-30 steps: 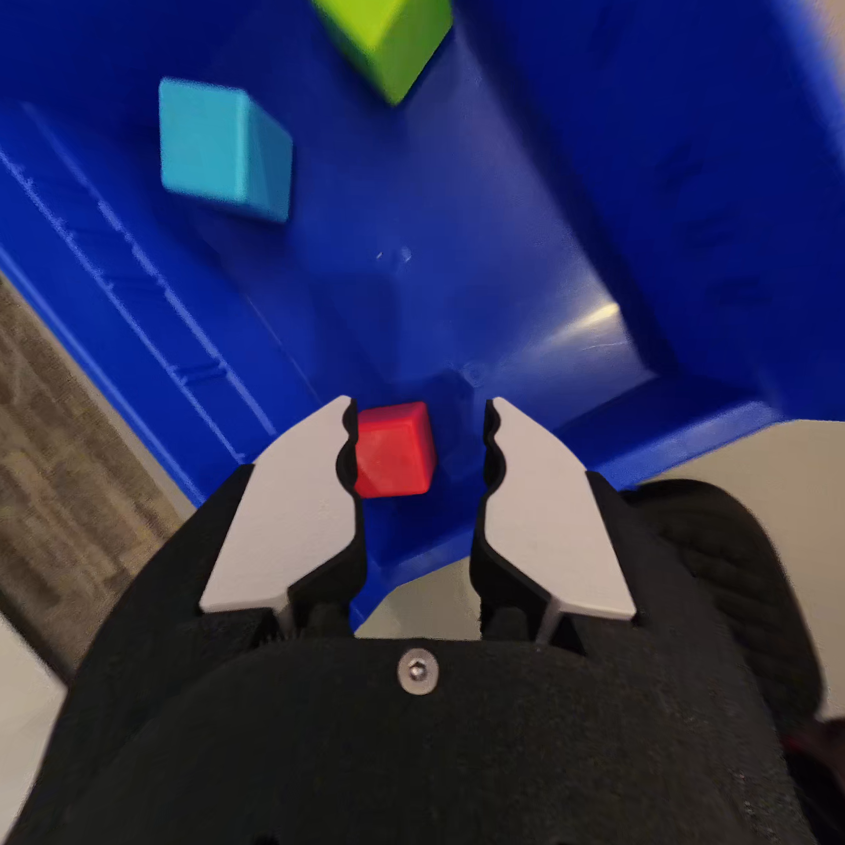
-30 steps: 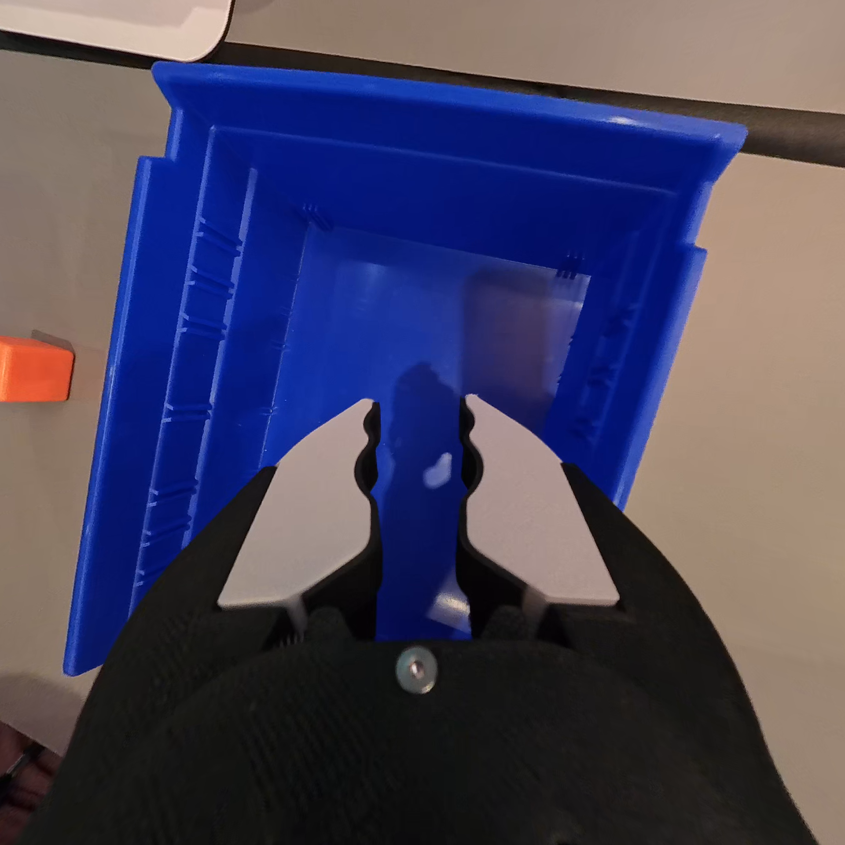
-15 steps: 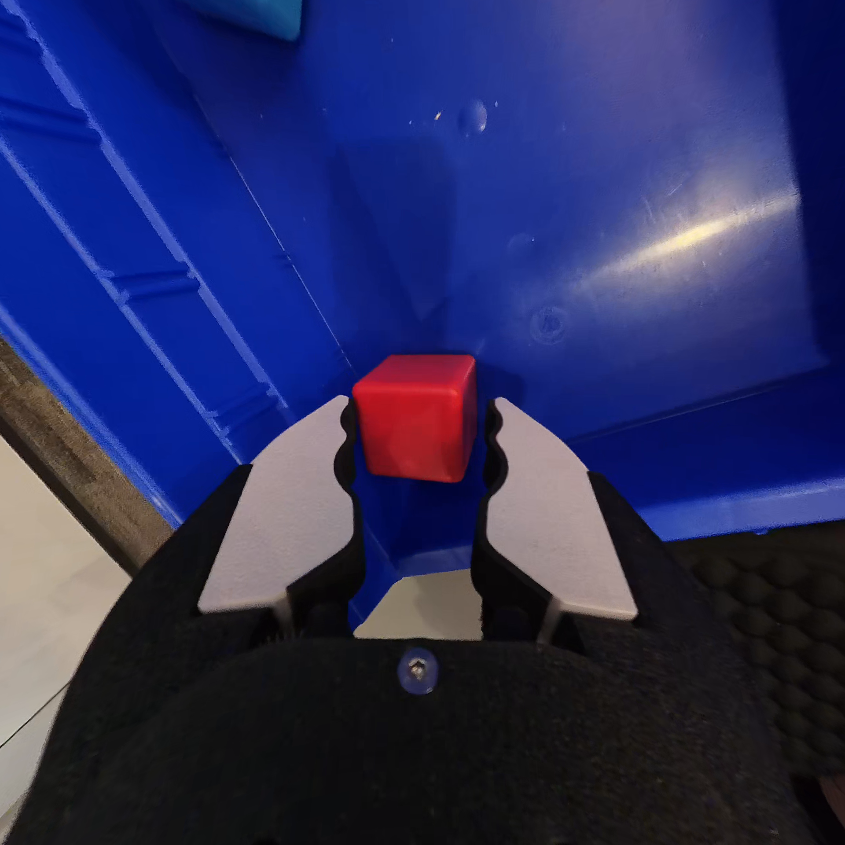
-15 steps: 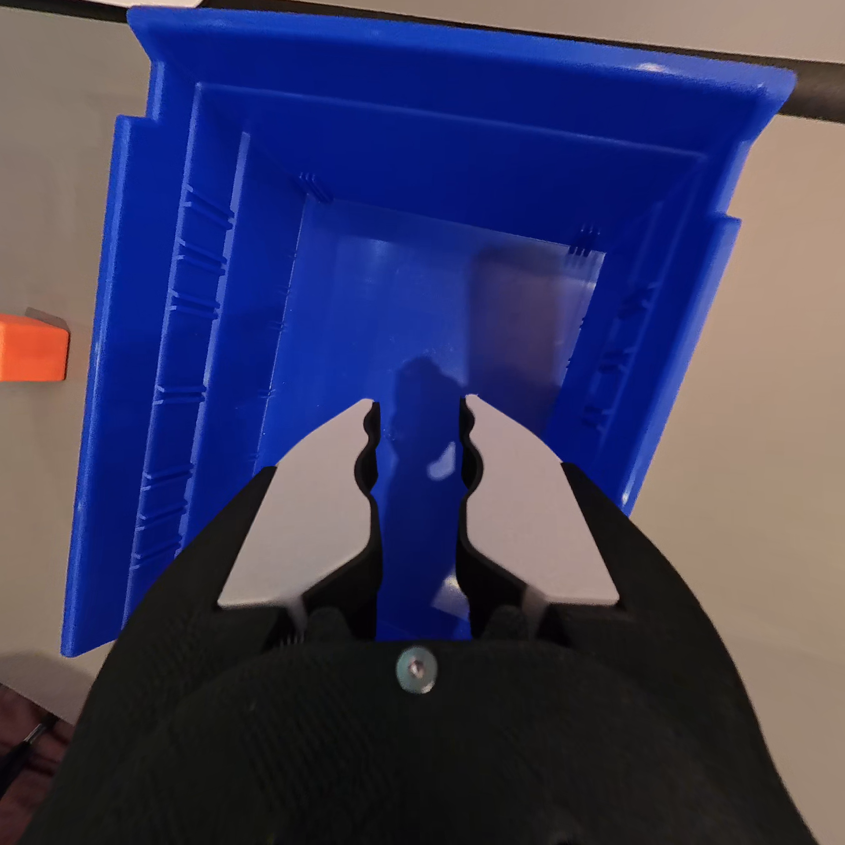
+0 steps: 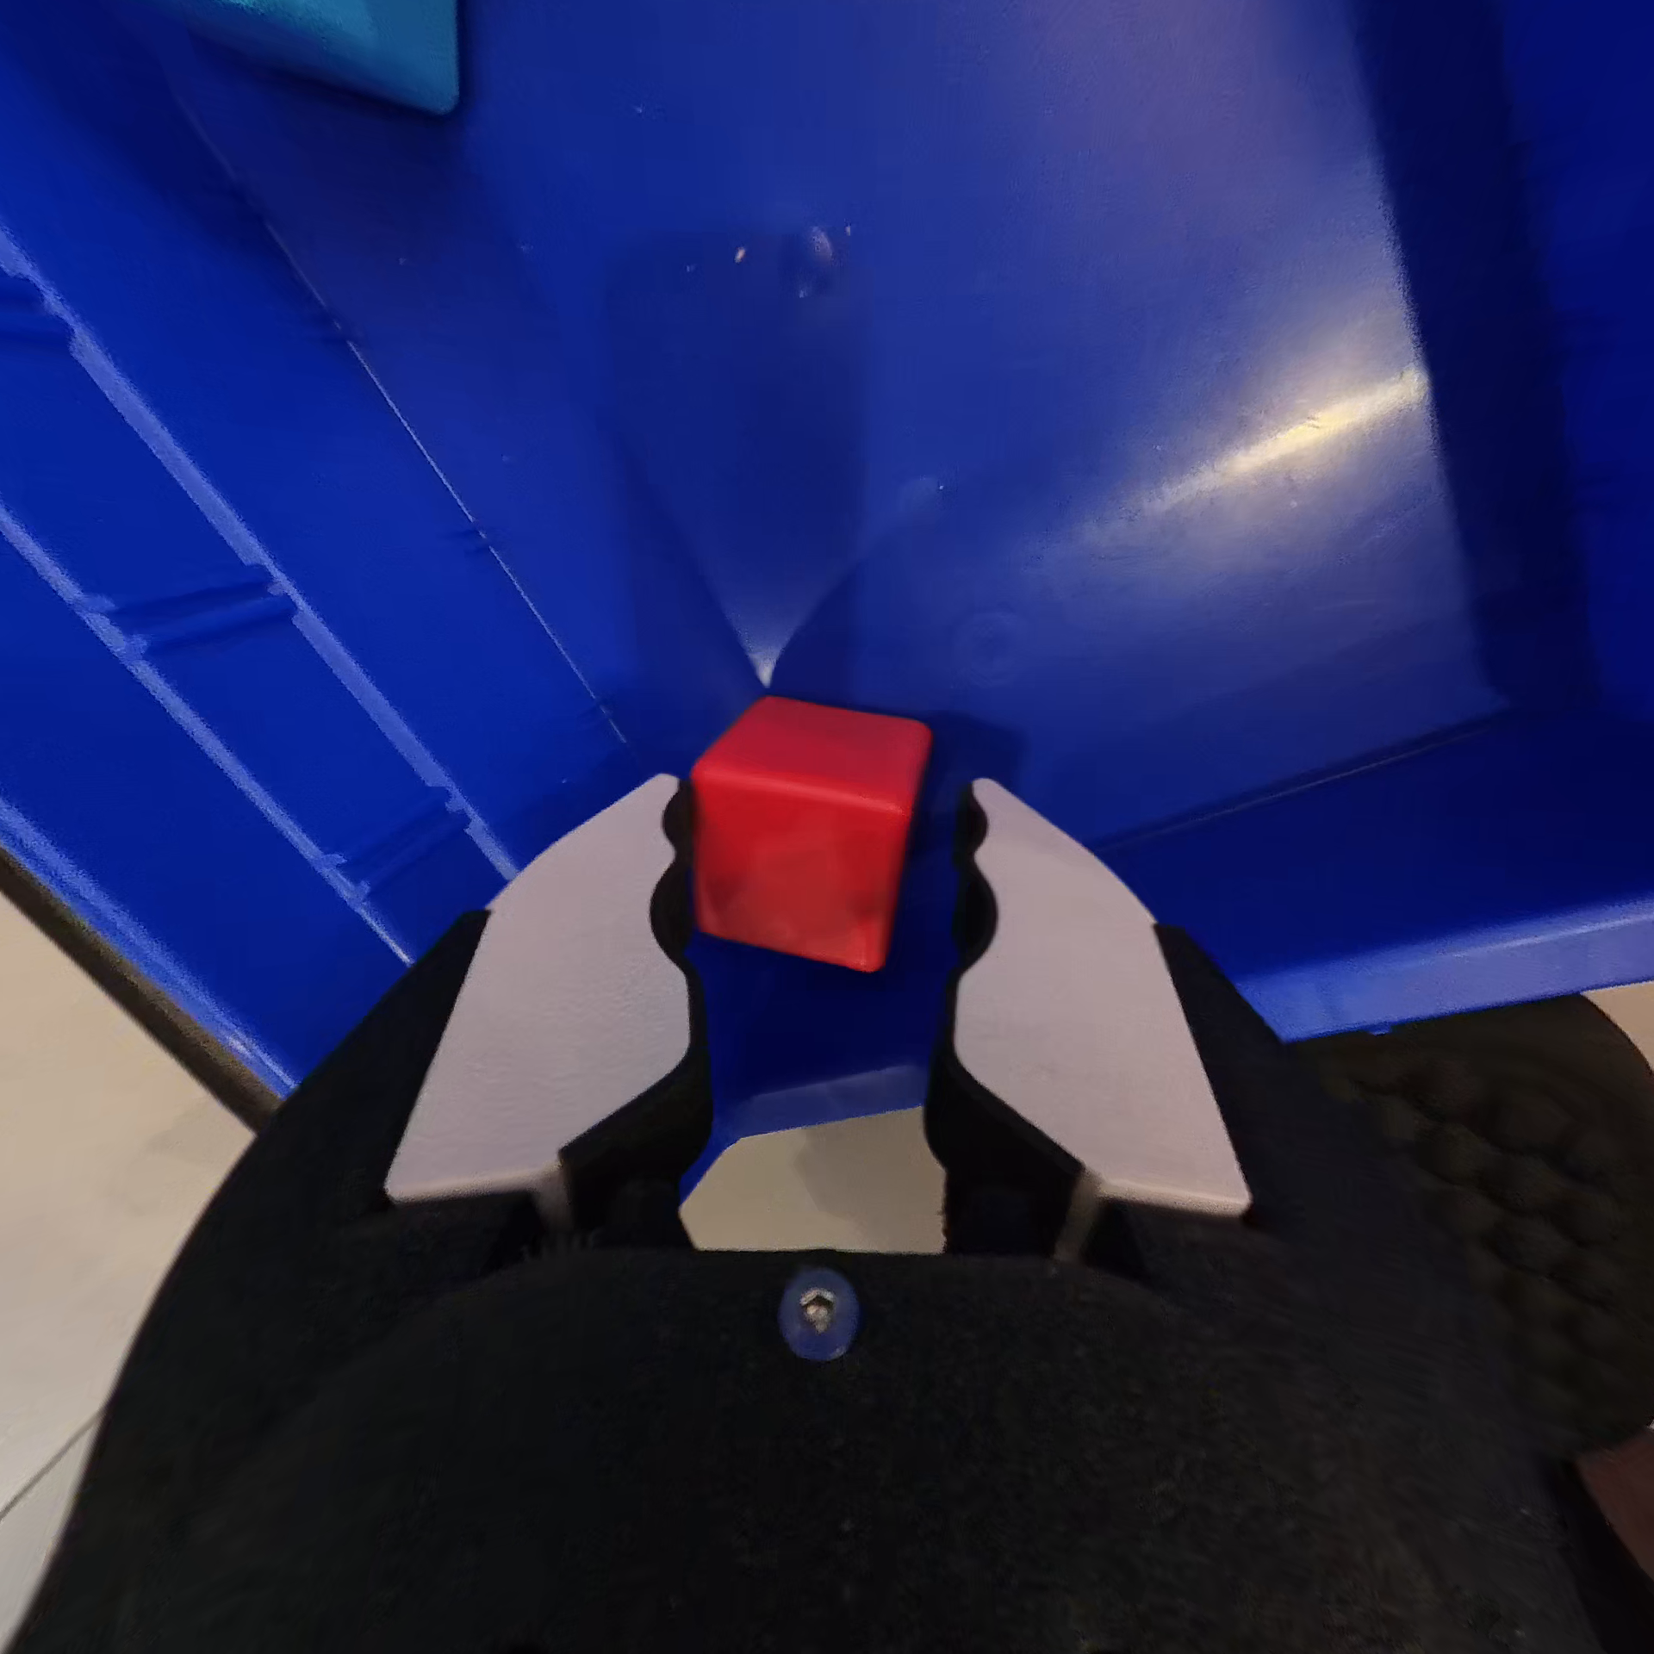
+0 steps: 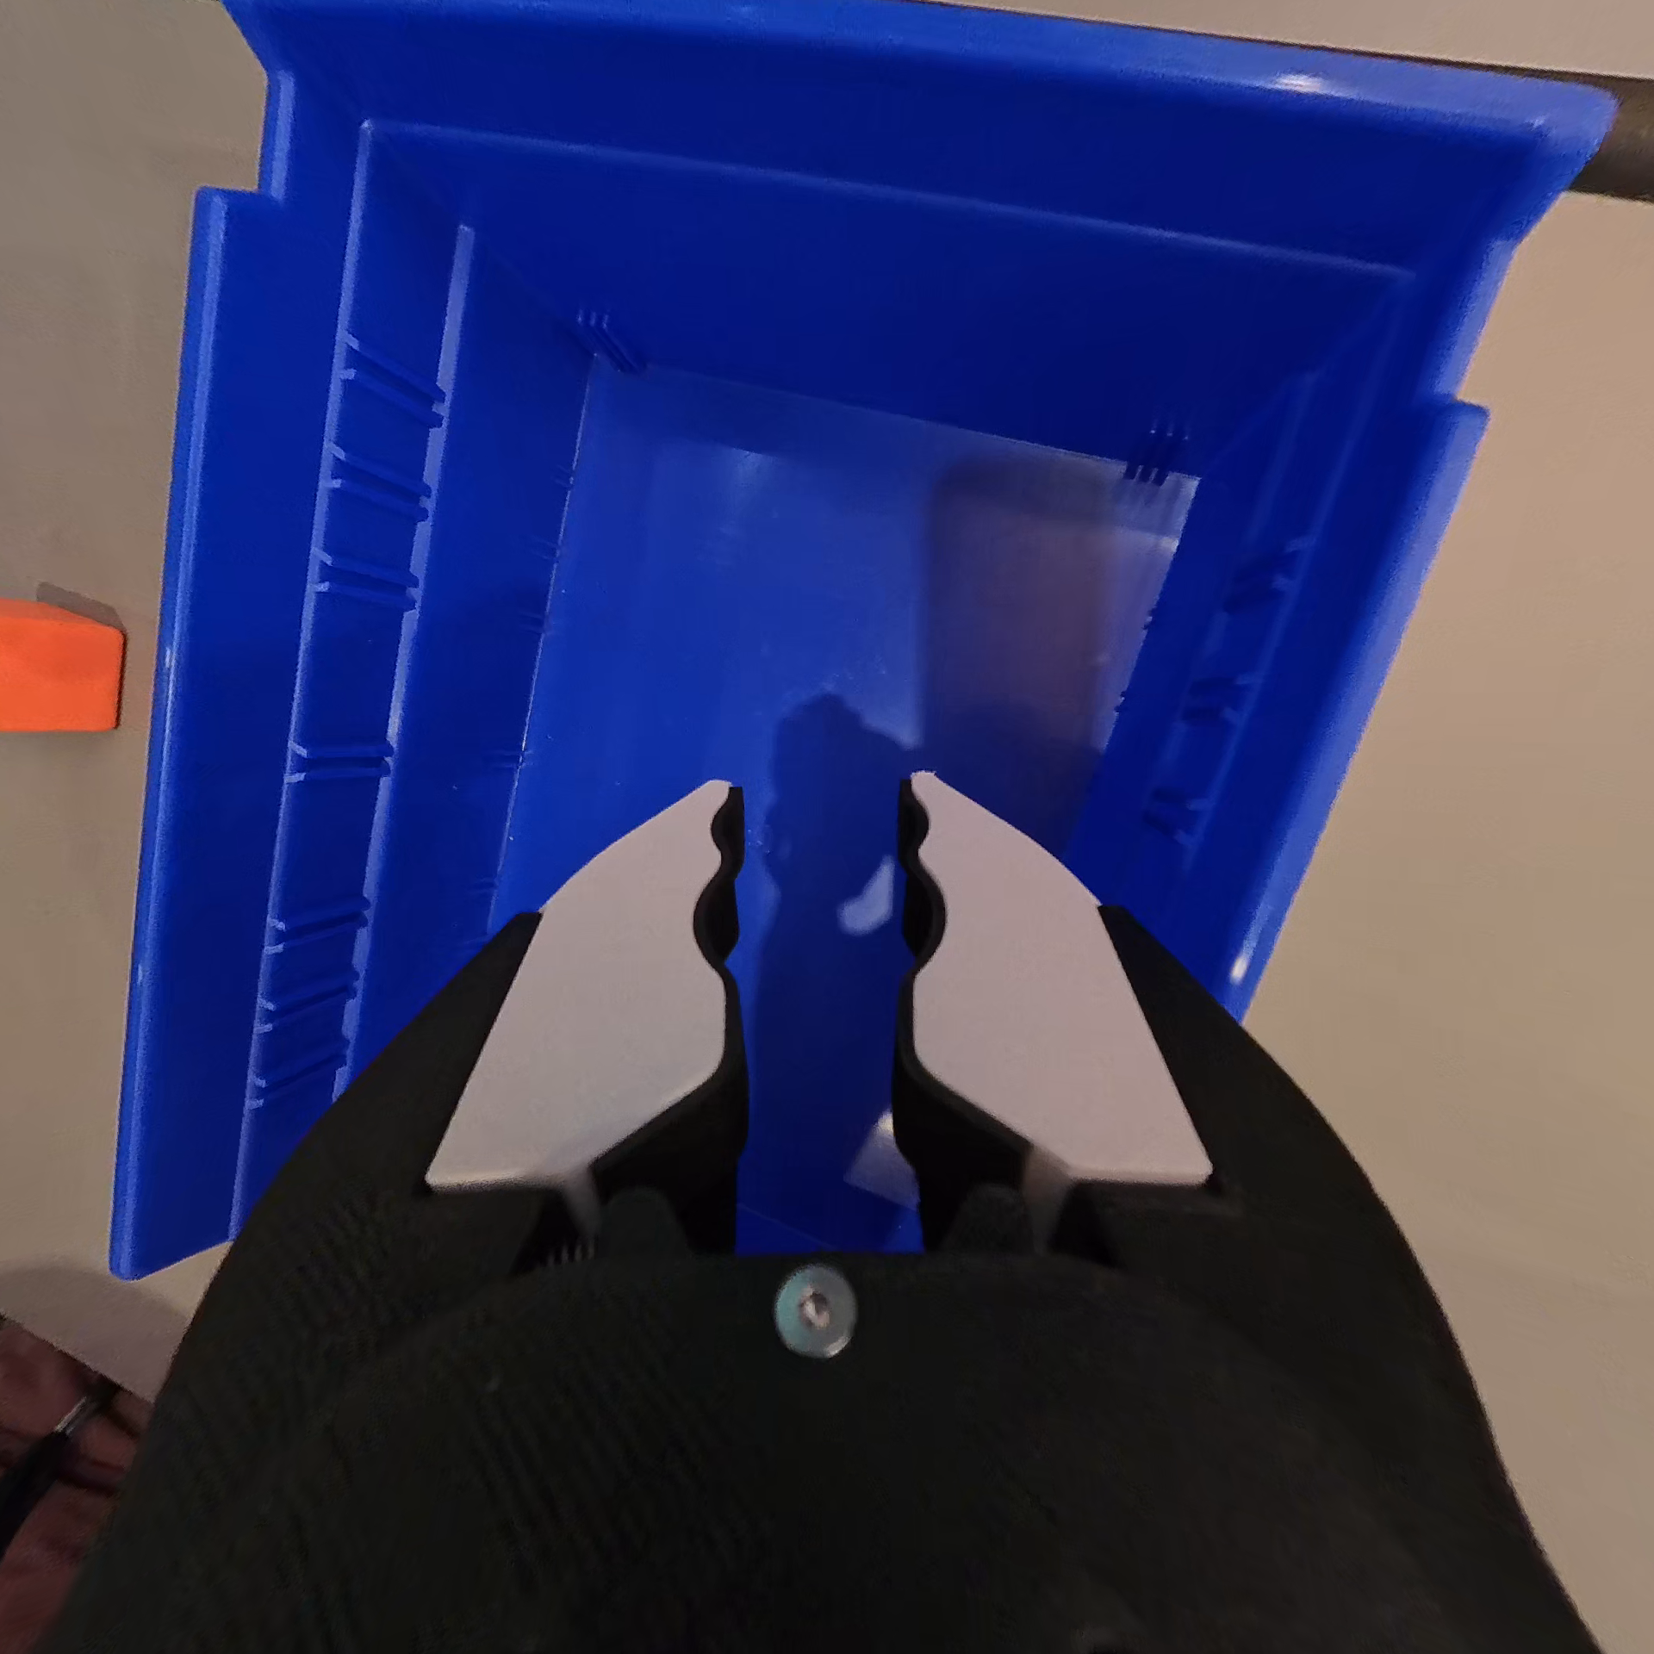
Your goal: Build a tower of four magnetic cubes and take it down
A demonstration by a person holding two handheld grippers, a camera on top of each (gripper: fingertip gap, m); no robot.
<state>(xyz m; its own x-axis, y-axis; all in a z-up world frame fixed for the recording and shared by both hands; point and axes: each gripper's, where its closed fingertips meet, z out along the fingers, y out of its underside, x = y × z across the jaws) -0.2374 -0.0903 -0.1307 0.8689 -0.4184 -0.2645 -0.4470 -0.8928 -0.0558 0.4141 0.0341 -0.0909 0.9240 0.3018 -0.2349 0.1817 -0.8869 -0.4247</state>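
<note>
Because the red cube [image 5: 805, 832] sits in a corner of the blue bin [image 5: 1163, 313], directly ahead between the spread fingers of the left gripper [image 5: 819, 797] and nearer the left finger, the left gripper is better placed. Over another blue bin [image 6: 895, 224], the right gripper [image 6: 822, 792] is spread and holds nothing.

So in the left wrist view one cube [image 5: 805, 832] sits in the bin's [image 5: 1163, 268] corner, between the fingers [image 5: 555, 984], touching the left one, gap on the right. Another cube [image 5: 358, 45] lies far ahead, to the left. Right wrist view: fingers [image 6: 609, 1002] over a second bin [image 6: 895, 224] on the counter [image 6: 1521, 805], with a block [image 6: 54, 667] left of it.
</note>
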